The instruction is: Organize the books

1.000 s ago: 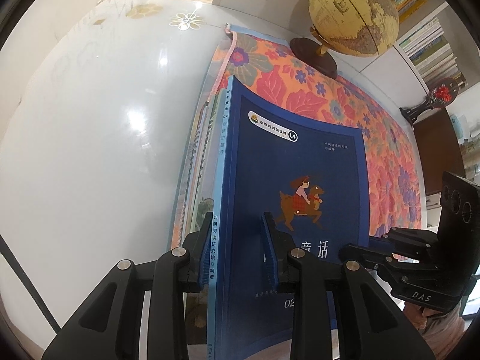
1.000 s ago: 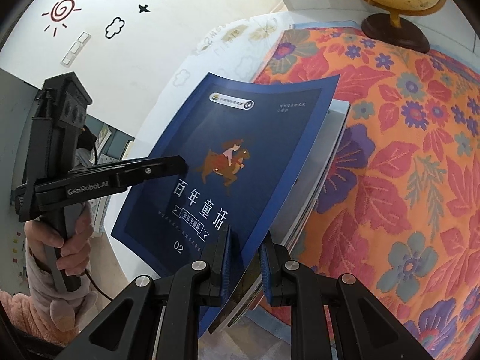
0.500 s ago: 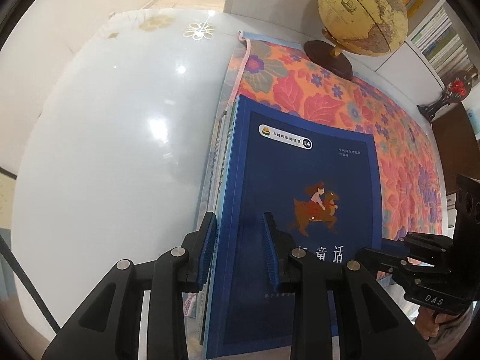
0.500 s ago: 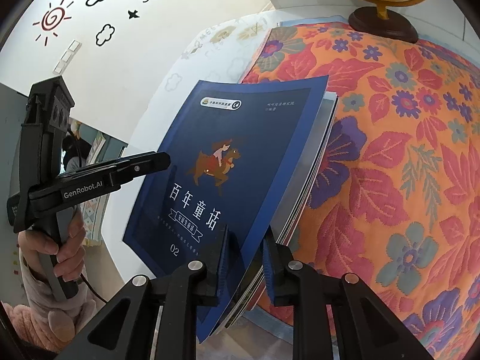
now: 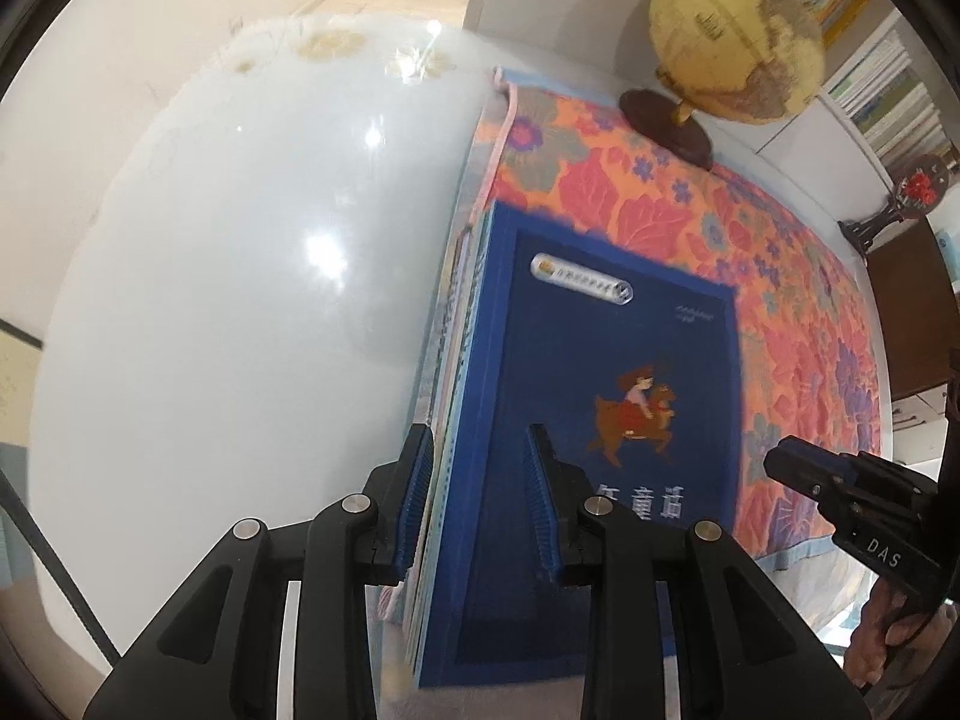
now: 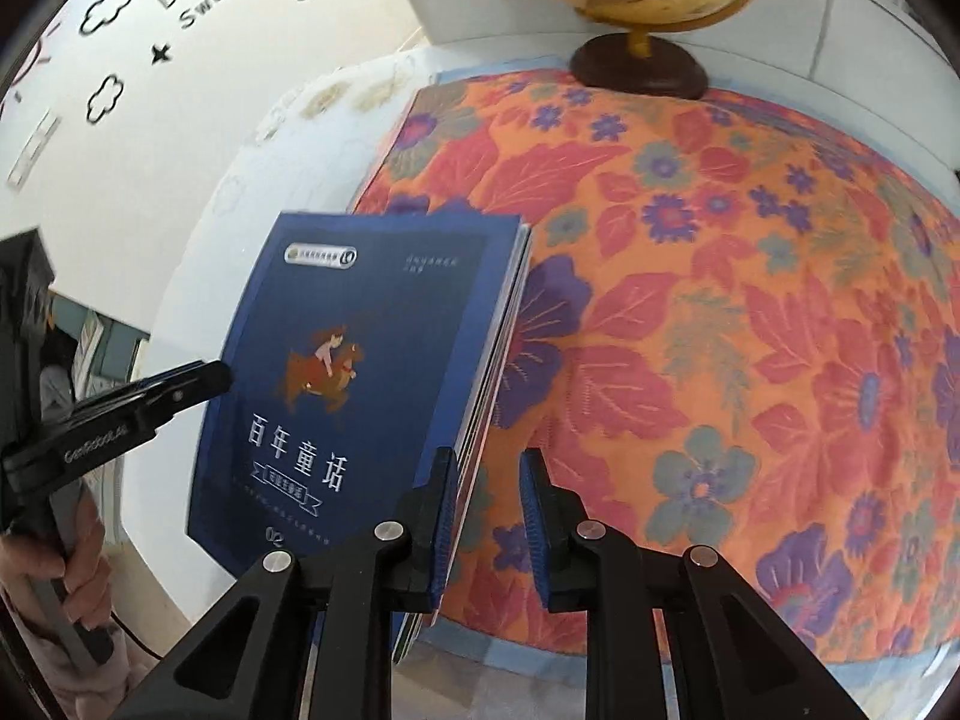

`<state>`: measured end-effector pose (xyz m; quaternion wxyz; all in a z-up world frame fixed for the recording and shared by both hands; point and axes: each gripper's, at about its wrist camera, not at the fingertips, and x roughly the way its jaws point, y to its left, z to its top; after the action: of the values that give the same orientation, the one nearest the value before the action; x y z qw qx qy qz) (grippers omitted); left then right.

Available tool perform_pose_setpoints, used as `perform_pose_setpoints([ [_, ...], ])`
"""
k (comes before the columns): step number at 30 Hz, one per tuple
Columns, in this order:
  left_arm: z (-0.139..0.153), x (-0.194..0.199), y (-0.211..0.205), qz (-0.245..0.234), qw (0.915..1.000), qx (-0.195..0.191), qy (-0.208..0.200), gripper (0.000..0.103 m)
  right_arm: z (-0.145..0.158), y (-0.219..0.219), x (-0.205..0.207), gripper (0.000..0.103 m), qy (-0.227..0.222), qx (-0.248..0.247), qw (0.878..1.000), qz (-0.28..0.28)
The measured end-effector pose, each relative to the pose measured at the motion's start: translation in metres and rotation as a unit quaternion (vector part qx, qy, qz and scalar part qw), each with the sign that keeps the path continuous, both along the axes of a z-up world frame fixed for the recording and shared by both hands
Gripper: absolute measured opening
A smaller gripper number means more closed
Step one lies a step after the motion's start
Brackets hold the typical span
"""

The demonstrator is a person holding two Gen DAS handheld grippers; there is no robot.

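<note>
White tabletop (image 5: 228, 312) left of the book stack (image 5: 600, 450) is bare and glossy, wide free passage there. Floral cloth (image 6: 750, 330) right of the stack is open up to the globe (image 5: 735, 36), whose dark base (image 6: 639, 69) sits at the cloth's far edge and blocks that corner. Stack itself lies along the cloth's left edge, between the two free zones. Left gripper (image 5: 480, 504) straddles the stack's spine side; right gripper (image 6: 486, 528) sits at the page edge, crowding the near end. Shelf with books (image 5: 888, 96) and a red ornament (image 5: 918, 186) close off the far right.
</note>
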<state>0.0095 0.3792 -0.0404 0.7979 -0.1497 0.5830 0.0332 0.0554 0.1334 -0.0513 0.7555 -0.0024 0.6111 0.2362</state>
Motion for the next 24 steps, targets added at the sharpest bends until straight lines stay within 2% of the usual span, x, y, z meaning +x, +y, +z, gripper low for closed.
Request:
perform_pose_setpoints([
  [4,0.035,-0.010,-0.014,-0.014,0.9996,0.015,-0.019,0.029,0.041,-0.007,-0.016,0.020,-0.035,-0.003,0.999,0.009],
  [8,0.071,-0.021,-0.037,-0.027,0.9983,0.038,-0.035,0.029,0.087,-0.015,-0.032,0.020,-0.060,0.020,0.998,0.012],
  [13,0.112,-0.038,-0.069,-0.036,0.9959,0.056,-0.062,0.031,0.141,-0.033,-0.056,0.020,-0.115,0.004,0.993,0.000],
  [15,0.122,-0.045,-0.079,-0.033,0.9950,0.059,-0.073,0.036,0.152,-0.040,-0.066,0.020,-0.127,-0.009,0.992,-0.007],
  [18,0.129,-0.057,-0.097,-0.031,0.9941,0.072,-0.075,0.036,0.160,-0.054,-0.087,0.021,-0.145,-0.039,0.988,-0.026],
  [20,0.129,-0.066,-0.111,-0.035,0.9923,0.092,-0.076,0.036,0.161,-0.061,-0.098,0.029,-0.152,-0.052,0.987,-0.029],
  [22,0.127,-0.074,-0.123,-0.038,0.9908,0.101,-0.081,0.036,0.161,-0.067,-0.111,0.061,-0.164,-0.061,0.984,-0.037],
  [24,0.123,-0.083,-0.132,-0.030,0.9913,0.095,-0.087,0.039,0.163,-0.074,-0.125,0.078,-0.186,-0.071,0.979,-0.047],
])
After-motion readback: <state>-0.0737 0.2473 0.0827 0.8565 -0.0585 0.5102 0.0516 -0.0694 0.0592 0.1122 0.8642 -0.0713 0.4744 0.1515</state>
